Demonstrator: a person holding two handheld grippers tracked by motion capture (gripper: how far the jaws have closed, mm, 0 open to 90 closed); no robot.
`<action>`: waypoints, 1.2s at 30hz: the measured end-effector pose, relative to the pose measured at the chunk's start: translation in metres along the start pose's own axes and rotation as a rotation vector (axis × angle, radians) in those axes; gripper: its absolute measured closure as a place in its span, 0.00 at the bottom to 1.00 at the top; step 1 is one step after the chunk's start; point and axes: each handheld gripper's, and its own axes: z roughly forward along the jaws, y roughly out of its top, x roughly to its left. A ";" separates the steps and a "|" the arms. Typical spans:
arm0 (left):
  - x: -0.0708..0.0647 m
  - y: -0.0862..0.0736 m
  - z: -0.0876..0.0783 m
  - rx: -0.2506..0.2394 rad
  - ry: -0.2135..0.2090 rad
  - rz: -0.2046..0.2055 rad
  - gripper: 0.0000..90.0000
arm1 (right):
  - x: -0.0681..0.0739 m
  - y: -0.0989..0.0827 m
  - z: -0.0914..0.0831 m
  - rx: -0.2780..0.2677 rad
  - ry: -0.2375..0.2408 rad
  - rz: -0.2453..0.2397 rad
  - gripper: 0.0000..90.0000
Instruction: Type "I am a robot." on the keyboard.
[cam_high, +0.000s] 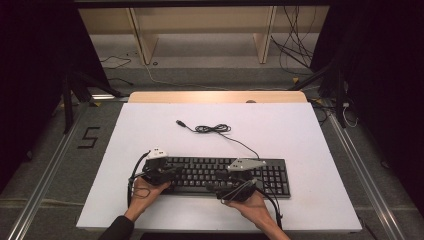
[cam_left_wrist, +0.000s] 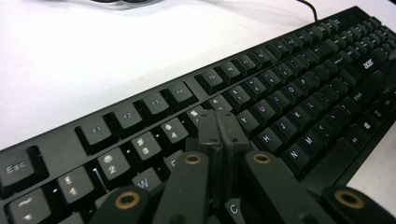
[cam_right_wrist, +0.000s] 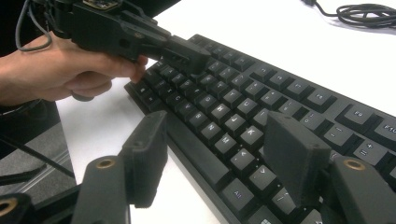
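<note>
A black keyboard (cam_high: 225, 175) lies across the near half of the white table, and its cable (cam_high: 212, 129) coils behind it to a loose USB plug (cam_high: 180, 122). My left gripper (cam_high: 172, 173) hangs over the keyboard's left part. In the left gripper view it (cam_left_wrist: 219, 127) is shut, its pads pressed together with nothing between them, tips just above the keys (cam_left_wrist: 289, 93) near the number row. Whether they touch a key I cannot tell. My right gripper (cam_right_wrist: 219, 140) stands open over the keyboard's (cam_right_wrist: 261, 88) front edge, nothing between its jaws; the other gripper (cam_right_wrist: 198, 56) shows beyond.
The white table top (cam_high: 300, 145) has free room behind and to the right of the keyboard. A wooden shelf frame (cam_high: 200, 30) and loose cables (cam_high: 295, 50) sit on the floor beyond. A "5" mark (cam_high: 89, 137) is on the floor at left.
</note>
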 end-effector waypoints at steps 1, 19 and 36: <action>0.000 0.000 0.001 0.002 0.006 0.007 0.99 | 0.000 0.000 0.000 0.000 -0.001 0.001 0.45; 0.003 -0.001 0.010 0.039 0.020 0.008 0.99 | 0.000 0.000 -0.001 0.000 -0.002 -0.002 0.45; 0.003 -0.001 0.006 0.018 0.013 -0.005 0.97 | -0.002 0.001 -0.002 -0.008 -0.014 0.004 0.44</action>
